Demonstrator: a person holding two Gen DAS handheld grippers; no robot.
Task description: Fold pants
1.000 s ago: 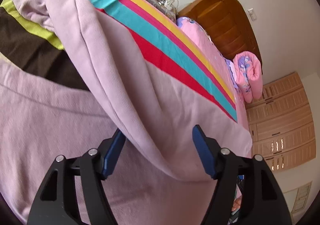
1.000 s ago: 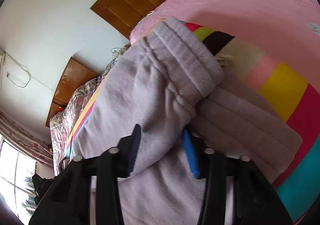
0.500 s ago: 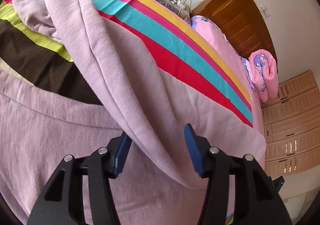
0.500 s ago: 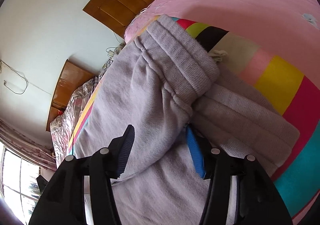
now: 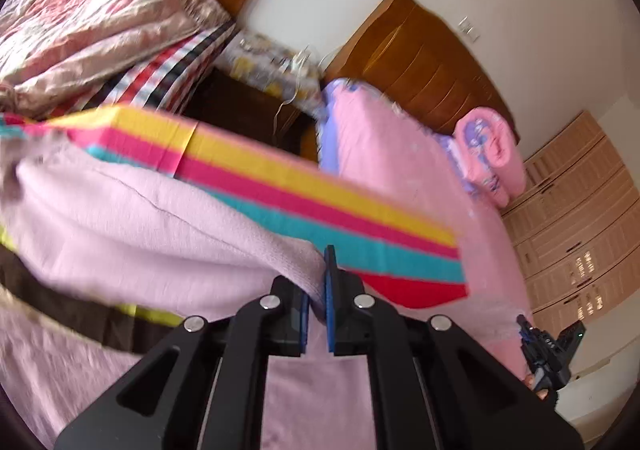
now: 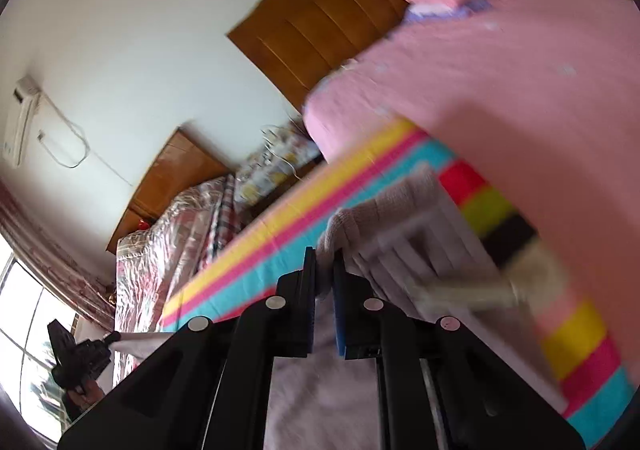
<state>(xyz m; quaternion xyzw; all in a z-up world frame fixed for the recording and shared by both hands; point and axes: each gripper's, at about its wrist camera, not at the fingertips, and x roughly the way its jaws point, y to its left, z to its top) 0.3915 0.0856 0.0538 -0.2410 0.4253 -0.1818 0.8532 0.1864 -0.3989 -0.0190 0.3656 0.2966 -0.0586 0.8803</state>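
Note:
The pale lilac pants (image 5: 152, 234) lie across a striped blanket (image 5: 320, 210) on the bed. My left gripper (image 5: 317, 282) is shut on a fold of the pants fabric and holds it lifted. In the right wrist view the ribbed waistband (image 6: 400, 226) of the pants rises above the blanket (image 6: 256, 250). My right gripper (image 6: 325, 274) is shut on the waistband's edge and holds it up. Both views are blurred by motion.
A pink bedsheet (image 5: 400, 154) covers the bed, with a rolled pink quilt (image 5: 492, 154) by the wooden headboard (image 5: 420, 62). A second bed with a shiny patterned cover (image 5: 88, 26) stands to the left. Wardrobe doors (image 5: 580, 226) are at the right.
Both grippers were open around the fabric; now both have shut on it and lifted it, and the cameras have tilted up toward the headboard and wall.

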